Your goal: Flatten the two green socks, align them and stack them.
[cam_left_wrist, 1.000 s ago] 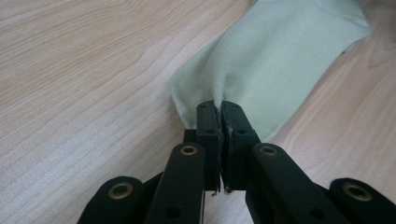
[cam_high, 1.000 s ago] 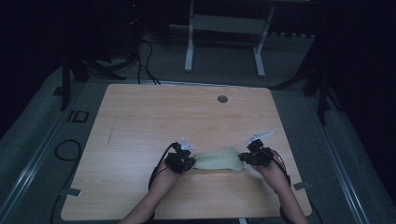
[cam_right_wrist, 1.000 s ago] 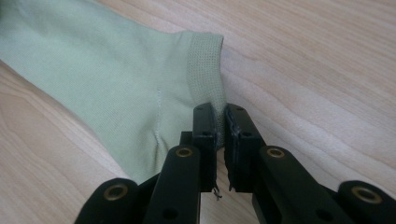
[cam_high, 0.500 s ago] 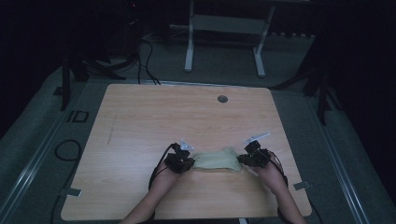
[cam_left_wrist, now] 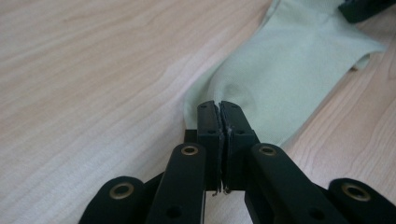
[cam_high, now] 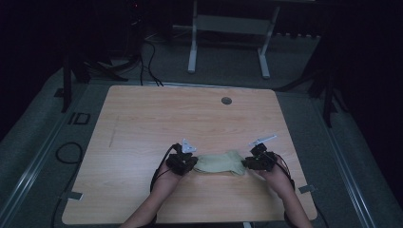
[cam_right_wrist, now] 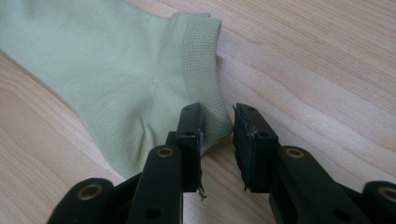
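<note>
A pale green sock (cam_high: 219,163) lies flat on the wooden table (cam_high: 190,118), stretched between the two grippers near the front edge. My left gripper (cam_high: 190,164) is at the sock's left end. Its jaws (cam_left_wrist: 218,109) are shut on a puckered fold of the sock (cam_left_wrist: 289,65). My right gripper (cam_high: 247,164) is at the cuff end. Its jaws (cam_right_wrist: 217,116) have just been opening and now stand apart. The ribbed cuff corner of the sock (cam_right_wrist: 107,60) lies in the gap, and the pads do not press on it.
A round grommet hole (cam_high: 226,100) sits near the table's far edge. Beyond the table stand a white desk frame (cam_high: 192,47) and floor cables (cam_high: 142,57). The person's forearms come in over the front edge. The other gripper (cam_left_wrist: 364,7) shows at the sock's far end.
</note>
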Tool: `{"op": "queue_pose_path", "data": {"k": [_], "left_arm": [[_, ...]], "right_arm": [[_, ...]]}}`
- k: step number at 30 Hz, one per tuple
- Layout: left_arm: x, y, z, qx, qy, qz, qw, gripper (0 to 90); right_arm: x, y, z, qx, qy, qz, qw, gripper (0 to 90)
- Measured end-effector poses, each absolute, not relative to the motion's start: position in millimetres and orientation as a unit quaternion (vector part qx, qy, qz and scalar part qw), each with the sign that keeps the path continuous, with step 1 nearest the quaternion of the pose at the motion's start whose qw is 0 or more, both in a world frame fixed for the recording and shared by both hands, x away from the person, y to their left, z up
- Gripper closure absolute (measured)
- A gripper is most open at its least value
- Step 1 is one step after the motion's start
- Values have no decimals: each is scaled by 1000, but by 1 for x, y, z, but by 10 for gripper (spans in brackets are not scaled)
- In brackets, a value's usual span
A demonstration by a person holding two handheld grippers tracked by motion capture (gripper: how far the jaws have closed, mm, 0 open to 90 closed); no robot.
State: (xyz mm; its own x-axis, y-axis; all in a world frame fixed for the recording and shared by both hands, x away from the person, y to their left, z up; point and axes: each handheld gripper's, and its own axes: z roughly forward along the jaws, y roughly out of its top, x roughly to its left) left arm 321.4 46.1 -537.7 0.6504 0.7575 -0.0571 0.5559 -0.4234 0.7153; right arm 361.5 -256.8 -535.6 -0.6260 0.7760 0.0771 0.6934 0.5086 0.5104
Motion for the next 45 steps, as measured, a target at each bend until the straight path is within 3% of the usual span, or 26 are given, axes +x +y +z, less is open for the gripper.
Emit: {"op": "queue_pose_path", "data": {"k": [2, 7, 10, 13, 14, 16, 17, 20, 23, 30, 36, 45], "left_arm": [[320, 46, -536, 830, 398, 151, 361, 875], [326, 47, -543, 834, 406, 122, 354, 859], [327, 45, -549, 844, 404, 102, 337, 733], [323, 48, -540, 825, 412, 117, 368, 570], [321, 48, -533, 820, 409, 129, 379, 564], [318, 45, -525, 826, 393, 143, 378, 568], [316, 41, -522, 830, 389, 151, 371, 654], [314, 29, -521, 840, 371, 148, 368, 793], [317, 17, -529, 850, 363, 130, 359, 843], [329, 17, -556, 847, 395, 104, 340, 843], [331, 26, -555, 844, 405, 110, 335, 846], [334, 46, -556, 833, 426, 114, 334, 854]], "right_arm": [[362, -257, -536, 427, 864, 256, 80, 729], [362, -257, -539, 427, 864, 254, 76, 719], [362, -256, -540, 427, 864, 255, 75, 698], [360, -256, -536, 424, 865, 258, 80, 668], [359, -255, -532, 421, 864, 263, 83, 667], [357, -254, -527, 418, 863, 269, 88, 669], [354, -250, -519, 411, 863, 278, 93, 706], [348, -240, -512, 397, 865, 293, 91, 817], [343, -228, -513, 385, 869, 298, 85, 861], [343, -216, -537, 378, 884, 267, 71, 837], [352, -215, -541, 376, 884, 273, 55, 821], [370, -198, -542, 371, 885, 275, 66, 816]]}}
